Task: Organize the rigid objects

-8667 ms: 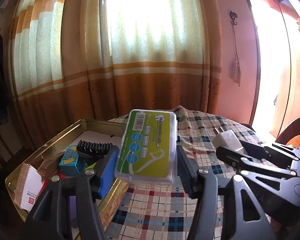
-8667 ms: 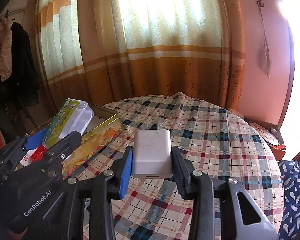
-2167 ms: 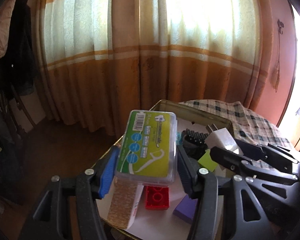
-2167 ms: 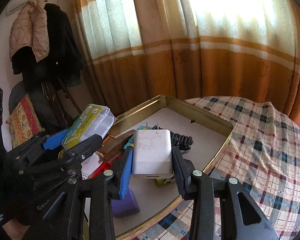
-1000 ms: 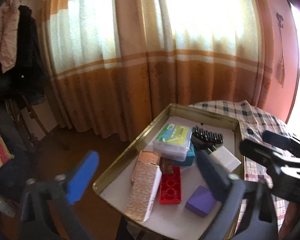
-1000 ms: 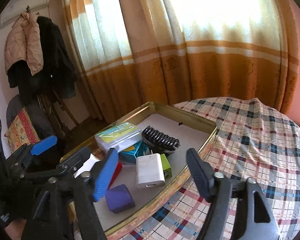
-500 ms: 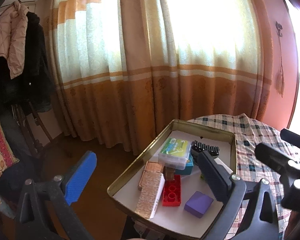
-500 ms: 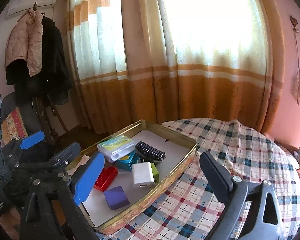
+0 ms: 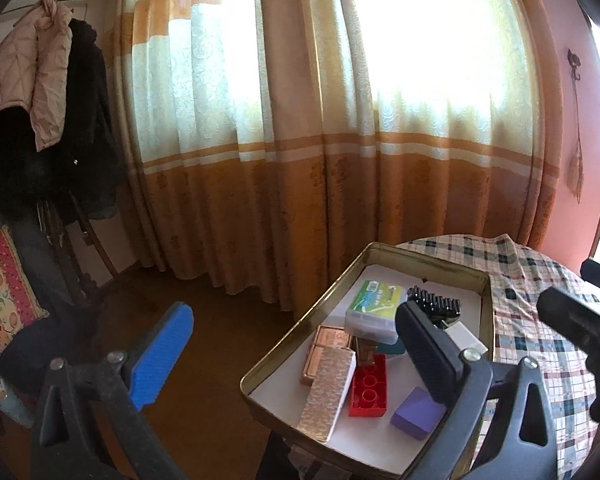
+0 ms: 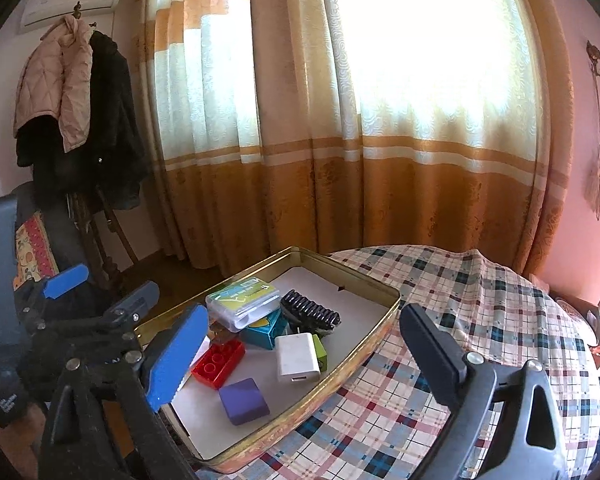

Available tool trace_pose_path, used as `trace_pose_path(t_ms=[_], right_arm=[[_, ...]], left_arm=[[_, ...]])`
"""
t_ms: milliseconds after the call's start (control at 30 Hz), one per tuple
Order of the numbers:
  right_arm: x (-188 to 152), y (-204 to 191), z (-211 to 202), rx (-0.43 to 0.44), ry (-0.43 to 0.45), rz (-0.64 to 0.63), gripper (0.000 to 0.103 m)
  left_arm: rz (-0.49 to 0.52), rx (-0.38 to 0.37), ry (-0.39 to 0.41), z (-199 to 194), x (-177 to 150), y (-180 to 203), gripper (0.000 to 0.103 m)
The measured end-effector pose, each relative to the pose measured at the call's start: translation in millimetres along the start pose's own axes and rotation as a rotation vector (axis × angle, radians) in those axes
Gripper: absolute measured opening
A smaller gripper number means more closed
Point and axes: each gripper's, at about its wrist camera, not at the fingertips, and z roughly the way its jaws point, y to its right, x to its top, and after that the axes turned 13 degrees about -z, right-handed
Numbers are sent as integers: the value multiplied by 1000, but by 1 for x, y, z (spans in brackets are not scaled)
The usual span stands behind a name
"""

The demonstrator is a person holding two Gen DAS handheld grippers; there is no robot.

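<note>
Floss box [image 10: 242,298] and white charger [image 10: 297,357] now in tin [image 10: 352,356]; both grippers spread, empty; labels unreadable

At frame centre, a gold tin tray [image 10: 384,322] holds a red brick [image 10: 218,362], purple block [image 10: 244,401] and white charger [image 10: 297,357]; plaid tablecloth [image 10: 480,308] at right.

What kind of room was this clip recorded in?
Most likely a lived-in room of a home: long orange-and-cream curtains over a bright window, jackets hung on a stand, and a table with a plaid tablecloth holding a gold tin tray.
</note>
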Motion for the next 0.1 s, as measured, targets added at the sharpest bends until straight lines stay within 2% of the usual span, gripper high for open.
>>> trace_pose_path(t_ms=[100], right_arm=[[0,0,0,-2,0,-1,98]], left_arm=[[7,-5,2,-1,0,1,103]])
